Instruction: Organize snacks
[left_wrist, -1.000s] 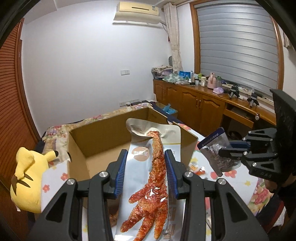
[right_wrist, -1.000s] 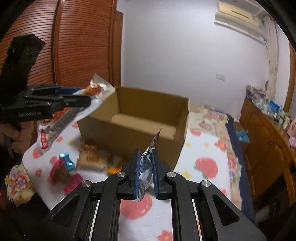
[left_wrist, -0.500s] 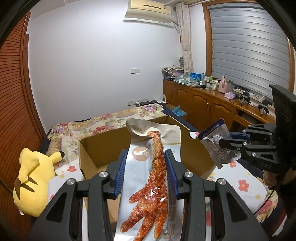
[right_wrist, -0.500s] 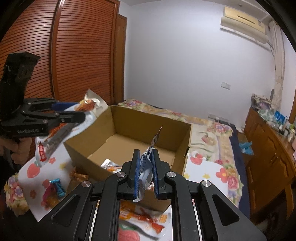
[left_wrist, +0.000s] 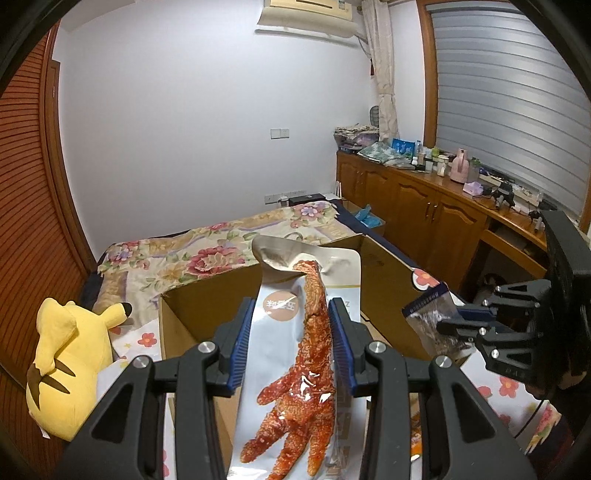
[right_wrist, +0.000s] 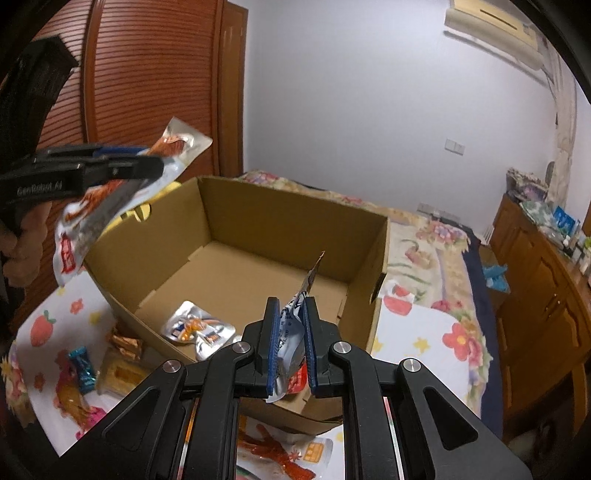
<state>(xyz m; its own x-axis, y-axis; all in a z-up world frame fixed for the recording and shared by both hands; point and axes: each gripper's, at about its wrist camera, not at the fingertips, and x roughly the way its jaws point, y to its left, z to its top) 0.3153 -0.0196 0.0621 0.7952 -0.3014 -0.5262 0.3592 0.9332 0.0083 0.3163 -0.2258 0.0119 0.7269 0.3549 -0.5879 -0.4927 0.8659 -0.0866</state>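
Judging from the cardboard box (right_wrist: 295, 236), little is done: one packet (right_wrist: 197, 328) lies inside, several outside. A chicken-foot pouch (left_wrist: 303, 350) is clamped by the left gripper (left_wrist: 291, 343), a small sachet (right_wrist: 295, 332) by the right gripper (right_wrist: 290, 343) (both above the box).

Black left tool (left_wrist: 291, 343) and right tool (right_wrist: 289, 343), blue ribbed pads, silver screws.

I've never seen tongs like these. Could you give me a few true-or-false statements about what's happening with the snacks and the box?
1. The left tongs grip a chicken-foot packet. True.
2. The right tongs are empty. False: they pinch a small snack packet.
3. The cardboard box holds nothing. False: a silver packet lies inside.
4. A yellow plush toy sits left of the box. True.
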